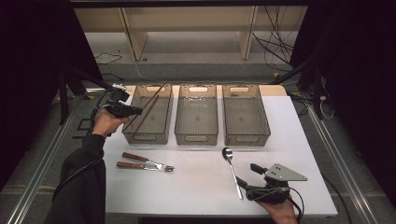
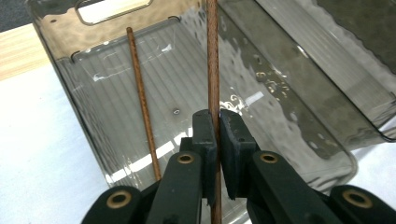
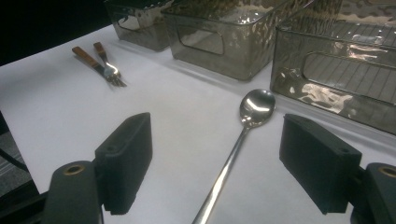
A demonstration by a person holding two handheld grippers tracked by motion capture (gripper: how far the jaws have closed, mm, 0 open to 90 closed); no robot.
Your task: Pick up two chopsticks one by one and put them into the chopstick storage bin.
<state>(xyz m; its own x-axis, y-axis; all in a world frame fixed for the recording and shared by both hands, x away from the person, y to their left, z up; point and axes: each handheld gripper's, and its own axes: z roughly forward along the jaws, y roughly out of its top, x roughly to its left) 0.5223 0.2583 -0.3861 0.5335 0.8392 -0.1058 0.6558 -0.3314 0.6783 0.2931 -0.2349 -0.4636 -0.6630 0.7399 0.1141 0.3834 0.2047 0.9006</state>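
Chopstick (image 2: 213, 60) clamped in left tool (image 2: 217, 122), long axis slanting over leftmost bin (image 1: 164, 116) beside second chopstick (image 2: 140, 93); right tool (image 3: 215, 154) wide open, straddling spoon (image 3: 243, 135) on worktop (image 3: 56, 107).

A lab-like recording booth is suggested: a white table (image 1: 196, 186) is enclosed by black curtains (image 1: 28, 70), with metal framing (image 1: 32, 172) at 9 o'clock and loose cables (image 1: 275, 46) at 1 o'clock.
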